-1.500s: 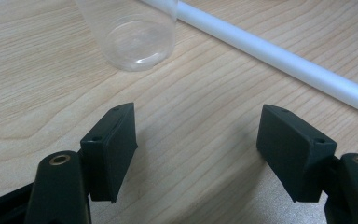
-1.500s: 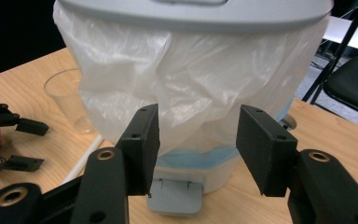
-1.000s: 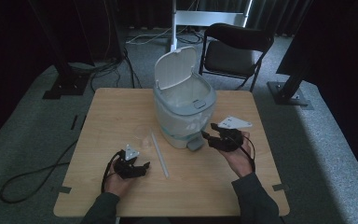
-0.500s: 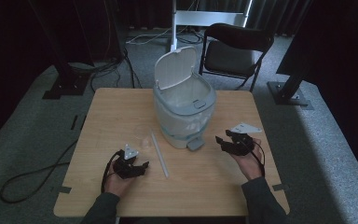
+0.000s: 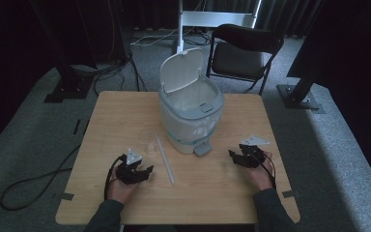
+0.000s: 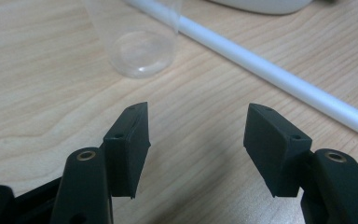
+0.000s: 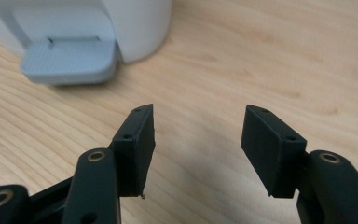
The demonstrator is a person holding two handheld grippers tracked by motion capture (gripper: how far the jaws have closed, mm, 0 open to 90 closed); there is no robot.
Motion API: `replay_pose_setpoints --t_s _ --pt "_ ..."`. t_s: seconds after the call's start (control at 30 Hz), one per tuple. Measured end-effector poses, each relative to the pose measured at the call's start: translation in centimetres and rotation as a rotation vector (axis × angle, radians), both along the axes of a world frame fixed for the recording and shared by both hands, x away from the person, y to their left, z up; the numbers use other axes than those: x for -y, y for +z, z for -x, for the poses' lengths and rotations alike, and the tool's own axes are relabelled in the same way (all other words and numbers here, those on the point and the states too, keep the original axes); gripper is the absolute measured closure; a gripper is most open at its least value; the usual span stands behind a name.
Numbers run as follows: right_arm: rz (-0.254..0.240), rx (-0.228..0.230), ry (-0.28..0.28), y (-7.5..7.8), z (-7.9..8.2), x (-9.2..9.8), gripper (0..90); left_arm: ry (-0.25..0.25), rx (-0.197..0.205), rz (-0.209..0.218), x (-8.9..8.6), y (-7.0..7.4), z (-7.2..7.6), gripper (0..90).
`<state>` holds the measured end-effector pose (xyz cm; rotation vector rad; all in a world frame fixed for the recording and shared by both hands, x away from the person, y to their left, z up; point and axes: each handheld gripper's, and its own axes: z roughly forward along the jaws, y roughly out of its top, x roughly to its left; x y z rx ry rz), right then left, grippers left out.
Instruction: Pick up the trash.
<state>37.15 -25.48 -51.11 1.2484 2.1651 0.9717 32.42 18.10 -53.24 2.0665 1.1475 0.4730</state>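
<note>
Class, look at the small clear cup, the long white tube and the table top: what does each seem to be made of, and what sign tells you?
Small clear cup: probably thin glossy plastic; the wood shows through it.
Long white tube: likely smooth plastic, evenly white with a soft sheen.
Table top: light wood or wood veneer, matt, with visible grain lines.

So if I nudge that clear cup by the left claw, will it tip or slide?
The cup looks thin, clear and empty, so probably very light; a nudge would likely slide or topple it. A hard squeeze might well crush its wall. If tipped, it could roll toward the tube.
</note>
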Motion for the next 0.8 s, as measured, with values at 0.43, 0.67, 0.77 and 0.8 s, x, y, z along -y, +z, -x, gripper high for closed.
replay_pose_setpoints --t_s 0.43,0.67,0.77,0.8 --pt "0.012 -0.035 -0.037 -2.1 0.1 0.8 43.4 -0.030 0.023 0.006 2.0 1.2 -0.3 40.1" --pt "0.021 -0.045 -0.035 -2.5 0.1 0.6 43.3 -0.047 0.014 -0.001 3.9 1.4 -1.0 39.2" --pt "0.018 -0.045 -0.036 -2.4 0.1 0.6 43.3 -0.050 0.010 0.006 4.5 1.5 -1.3 38.7" --pt "0.020 -0.044 -0.036 -2.4 0.2 0.6 43.3 -0.050 0.010 0.006 4.5 1.5 -1.3 38.7"
